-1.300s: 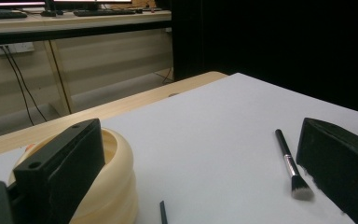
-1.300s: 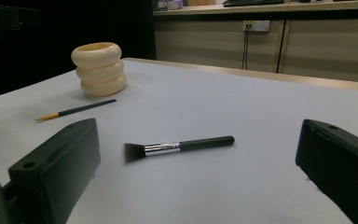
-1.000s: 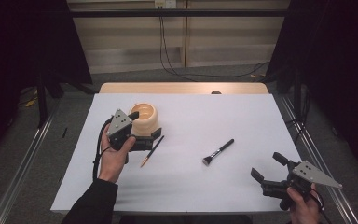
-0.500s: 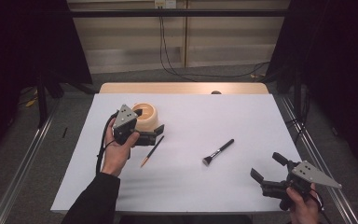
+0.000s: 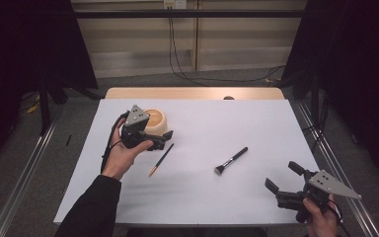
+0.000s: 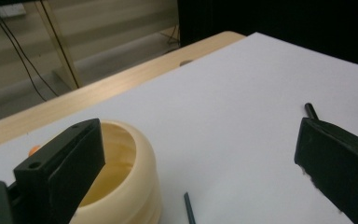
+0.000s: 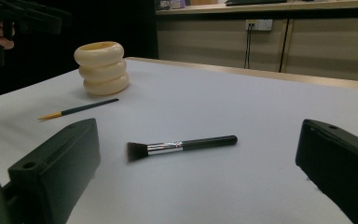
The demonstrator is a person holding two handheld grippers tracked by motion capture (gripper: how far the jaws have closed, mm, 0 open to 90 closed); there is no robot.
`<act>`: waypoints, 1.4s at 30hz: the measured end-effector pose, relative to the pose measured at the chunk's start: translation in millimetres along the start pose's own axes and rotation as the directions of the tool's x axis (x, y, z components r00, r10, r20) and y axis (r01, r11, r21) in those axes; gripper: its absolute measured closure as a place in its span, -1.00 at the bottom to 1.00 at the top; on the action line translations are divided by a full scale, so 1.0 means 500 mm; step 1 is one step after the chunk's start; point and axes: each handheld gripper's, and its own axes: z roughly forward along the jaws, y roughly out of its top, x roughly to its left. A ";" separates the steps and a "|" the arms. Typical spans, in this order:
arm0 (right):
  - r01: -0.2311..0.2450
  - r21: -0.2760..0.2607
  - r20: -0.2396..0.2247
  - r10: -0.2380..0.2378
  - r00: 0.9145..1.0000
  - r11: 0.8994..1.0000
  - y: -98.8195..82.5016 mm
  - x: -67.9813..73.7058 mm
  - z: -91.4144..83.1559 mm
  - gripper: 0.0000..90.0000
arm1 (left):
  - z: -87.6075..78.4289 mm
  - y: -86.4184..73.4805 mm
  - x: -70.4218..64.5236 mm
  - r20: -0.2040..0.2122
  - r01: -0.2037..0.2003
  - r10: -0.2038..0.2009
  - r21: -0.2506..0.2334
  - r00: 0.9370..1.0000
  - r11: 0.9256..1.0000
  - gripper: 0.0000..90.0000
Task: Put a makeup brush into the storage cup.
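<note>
Your left gripper sits left of centre in the high view, just beside the cream ribbed holder. Its jaws stand wide apart with nothing between them. In the left gripper view the holder occupies the lower left, partly behind the left jaw.

Your right gripper sits at the lower right of the high view, above the table edge, jaws likewise spread and empty.

Count the items on the white table cover:
- One holder, upper left of the sheet.
- One thin brush with an orange tip, lying flat just below and right of the holder, apart from it.
- One black makeup brush, lying flat near the sheet's centre, bristles toward the lower left.

In the right gripper view the makeup brush lies between the two jaws, farther off. The thin brush and holder appear at upper left.
</note>
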 end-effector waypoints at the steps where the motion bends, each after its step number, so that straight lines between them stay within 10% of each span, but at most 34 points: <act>1: 0.000 0.000 0.000 0.000 1.000 1.000 0.000 0.000 0.000 -1.00 | 0.004 -0.002 0.001 0.011 0.003 -0.003 0.026 1.000 1.000 -0.96; 15: -0.014 -0.004 0.002 0.014 1.000 1.000 0.000 0.001 0.001 -1.00 | 0.024 -0.015 0.014 0.048 0.063 -0.078 0.252 0.996 0.966 -0.93; 24: -0.017 0.001 0.000 0.017 1.000 1.000 0.000 0.002 0.001 -1.00 | 0.044 -0.030 0.021 0.060 0.086 -0.123 0.422 0.991 0.902 -0.89; 37: -0.012 -0.001 0.000 0.012 1.000 1.000 0.000 0.001 0.001 -1.00 | 0.090 -0.053 0.027 0.071 0.063 -0.141 0.644 0.987 0.763 -0.86; 42: -0.006 0.007 0.003 0.006 1.000 1.000 -0.001 0.000 0.002 -1.00 | 0.104 -0.060 0.027 0.074 0.067 -0.157 0.669 0.985 0.740 -0.86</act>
